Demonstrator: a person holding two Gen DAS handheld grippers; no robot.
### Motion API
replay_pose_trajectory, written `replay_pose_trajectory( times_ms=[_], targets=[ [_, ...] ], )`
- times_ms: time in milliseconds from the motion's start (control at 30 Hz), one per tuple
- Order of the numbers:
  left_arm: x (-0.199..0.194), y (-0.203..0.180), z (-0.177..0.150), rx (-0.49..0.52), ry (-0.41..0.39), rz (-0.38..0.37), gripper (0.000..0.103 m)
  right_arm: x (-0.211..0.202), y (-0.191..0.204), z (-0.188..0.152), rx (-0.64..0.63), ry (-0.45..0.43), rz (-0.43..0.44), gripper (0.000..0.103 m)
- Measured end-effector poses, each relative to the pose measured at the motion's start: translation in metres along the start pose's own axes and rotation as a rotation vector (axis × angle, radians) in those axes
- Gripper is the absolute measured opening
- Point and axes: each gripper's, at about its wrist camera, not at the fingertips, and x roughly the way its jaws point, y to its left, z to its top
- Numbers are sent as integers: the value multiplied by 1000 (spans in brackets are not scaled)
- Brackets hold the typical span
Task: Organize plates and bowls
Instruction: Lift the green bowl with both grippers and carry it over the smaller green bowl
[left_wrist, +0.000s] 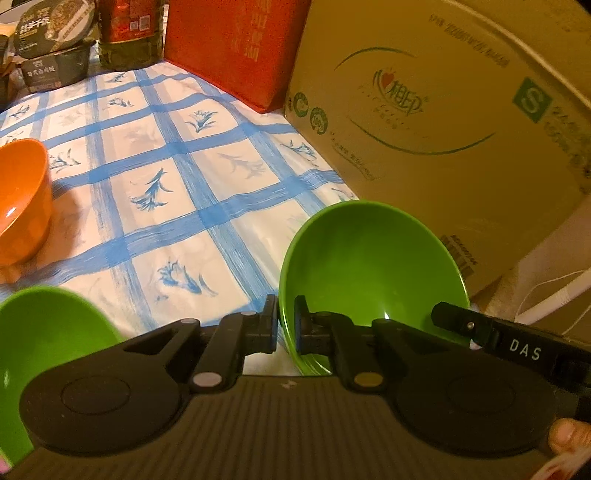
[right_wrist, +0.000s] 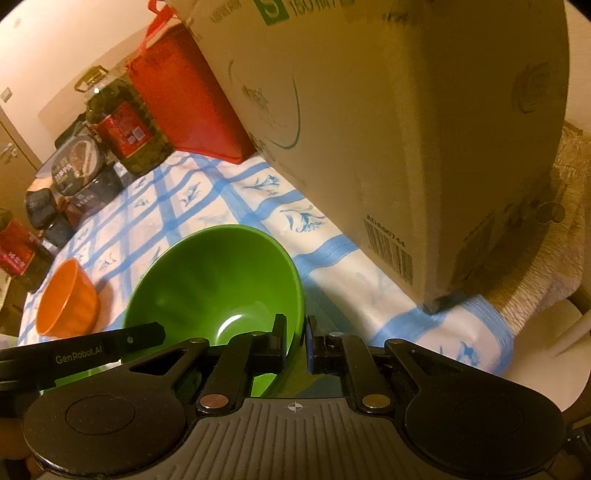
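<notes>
Both grippers pinch one green bowl's (left_wrist: 369, 266) rim.
Left gripper (left_wrist: 285, 325) and right gripper (right_wrist: 295, 341) clamp opposite sides; bowl glossy, tilted, empty.

Domestic setting, most likely a home dining or kitchen table used partly for storage. Covered with a blue-checked tablecloth (left_wrist: 177, 192) printed with small flower sprigs. Crowded along the far edge with household groceries: large cooking-oil bottle (right_wrist: 125, 125) with red label, stacked instant-meal tubs (left_wrist: 55, 40), red gift bag (right_wrist: 184, 99) with handles, big printed cardboard carton (left_wrist: 443, 110) still bearing a barcode. Plastic tableware on the cloth: orange bowl (left_wrist: 18, 199), green bowl (right_wrist: 218, 280). Plain cream wall and a wooden door behind, warm indoor lighting.
</notes>
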Motion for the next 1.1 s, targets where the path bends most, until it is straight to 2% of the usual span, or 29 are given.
replay_pose_trajectory(
  times_ms=[267,567,867,1100],
  targets=[
    [-44,0,-25,-15,-43,13,7,-37,14,-25,-8,-7,32,10],
    [-94,18,-59,-75,-85,36,7,-69,43,-52,-58,-3,80,10],
    [-141,43,-93,-141,-121,48,7,-88,75,-75,-124,12,122,10],
    [-175,69,-110,-191,-164,86,7,-94,108,-90,-175,18,173,10]
  ],
)
